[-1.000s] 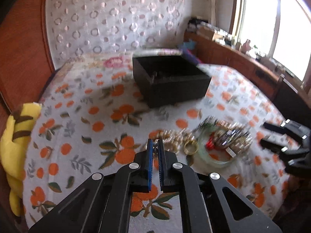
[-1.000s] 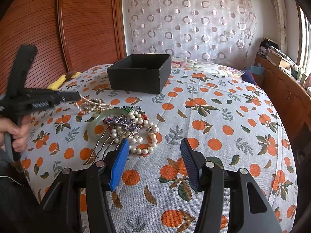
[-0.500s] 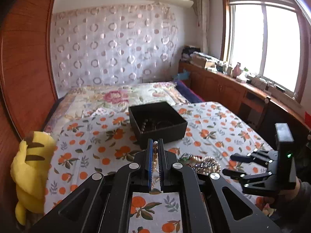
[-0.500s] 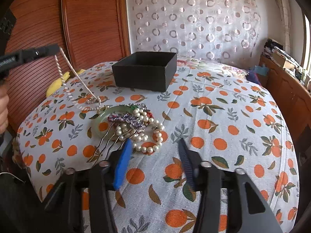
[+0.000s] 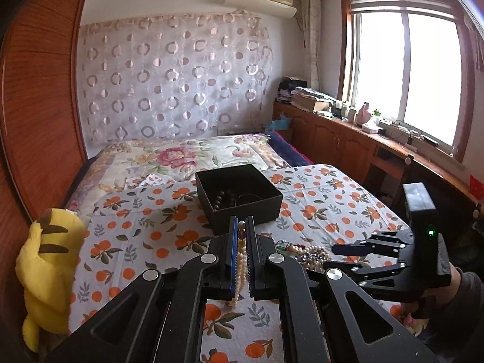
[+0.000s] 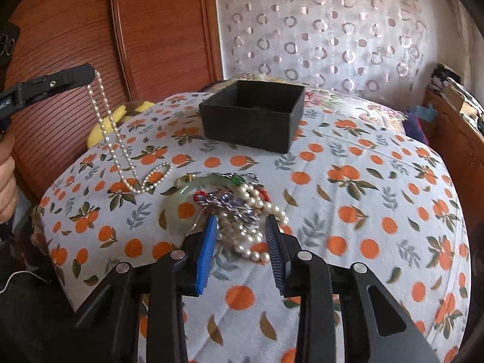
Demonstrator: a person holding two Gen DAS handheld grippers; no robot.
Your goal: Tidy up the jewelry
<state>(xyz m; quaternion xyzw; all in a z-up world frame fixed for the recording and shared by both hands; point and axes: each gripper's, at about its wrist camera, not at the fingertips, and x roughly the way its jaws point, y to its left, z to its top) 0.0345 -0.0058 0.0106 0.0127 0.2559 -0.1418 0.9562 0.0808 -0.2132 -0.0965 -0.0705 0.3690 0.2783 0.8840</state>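
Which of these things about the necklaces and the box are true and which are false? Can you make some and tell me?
1. The left gripper is pinching a thin pearl necklace. True.
2. The whole necklace hangs in the air. False: its lower end lies on the orange-print cloth.
3. The black box is empty. False: dark beads lie inside.
4. The right gripper is open, near the jewelry pile. True.
5. The green bangle is in the box. False: it lies on the cloth in the pile.
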